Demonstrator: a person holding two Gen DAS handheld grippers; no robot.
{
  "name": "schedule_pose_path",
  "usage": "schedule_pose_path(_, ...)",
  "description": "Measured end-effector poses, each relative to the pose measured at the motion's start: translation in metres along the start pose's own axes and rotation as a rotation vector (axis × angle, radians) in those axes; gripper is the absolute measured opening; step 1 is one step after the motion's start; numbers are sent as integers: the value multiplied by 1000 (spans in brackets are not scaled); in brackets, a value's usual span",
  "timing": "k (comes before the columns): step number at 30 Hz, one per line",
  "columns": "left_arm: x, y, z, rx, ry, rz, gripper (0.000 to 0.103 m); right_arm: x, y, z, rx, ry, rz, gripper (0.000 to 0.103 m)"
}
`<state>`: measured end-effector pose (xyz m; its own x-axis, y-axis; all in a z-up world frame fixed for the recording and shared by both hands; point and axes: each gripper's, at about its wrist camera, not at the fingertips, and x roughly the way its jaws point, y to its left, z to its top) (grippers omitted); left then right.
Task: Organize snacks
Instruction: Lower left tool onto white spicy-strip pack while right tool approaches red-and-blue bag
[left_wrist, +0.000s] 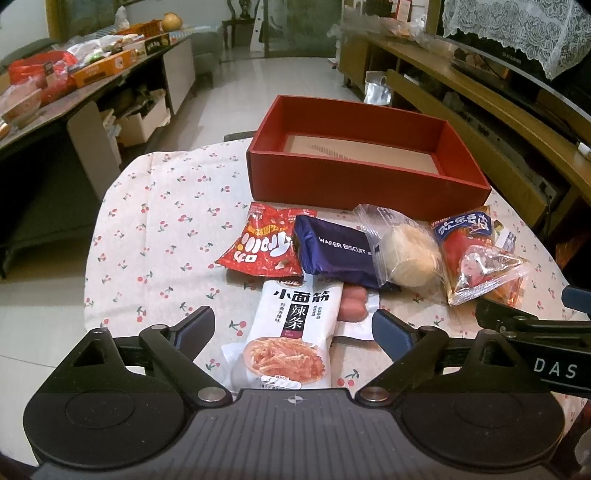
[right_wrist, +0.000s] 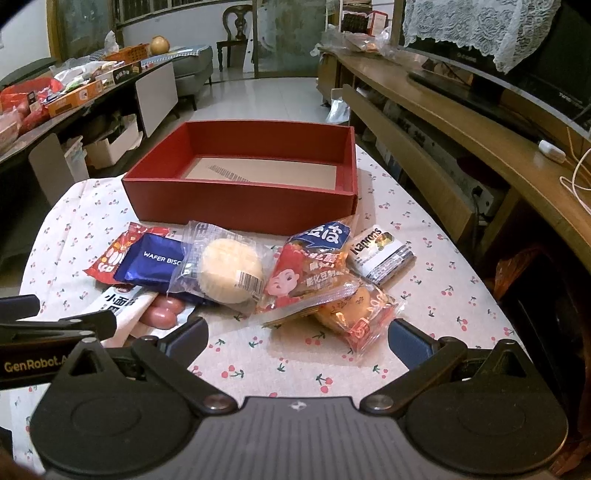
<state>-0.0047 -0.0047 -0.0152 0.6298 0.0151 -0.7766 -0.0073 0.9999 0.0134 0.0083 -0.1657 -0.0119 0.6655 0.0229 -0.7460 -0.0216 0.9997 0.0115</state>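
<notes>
Snack packets (right_wrist: 236, 273) heaped on the cherry-print surface (left_wrist: 162, 221) just before the empty red box (left_wrist: 354, 162), white spicy-strip packet (left_wrist: 291, 332) between the released left claw (left_wrist: 293, 326), right claw (right_wrist: 297, 338) released too.

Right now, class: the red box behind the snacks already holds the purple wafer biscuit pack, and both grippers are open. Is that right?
Not quite. The red box holds no snacks; the purple wafer biscuit pack lies on the tablecloth in front of it, as both wrist views show. Both grippers are open.
</notes>
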Motion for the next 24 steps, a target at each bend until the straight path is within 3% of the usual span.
schedule_pose_path(8,4,9,-1,1,24,-2,88,7,16,2,-46,16,-2,103)
schedule_pose_path(14,5,23,4,-31,25,-23,100,5,13,10,-32,16,40,103)
schedule_pose_path(24,34,7,12,78,120,-25,101,13,3,30,0,40,64,103)
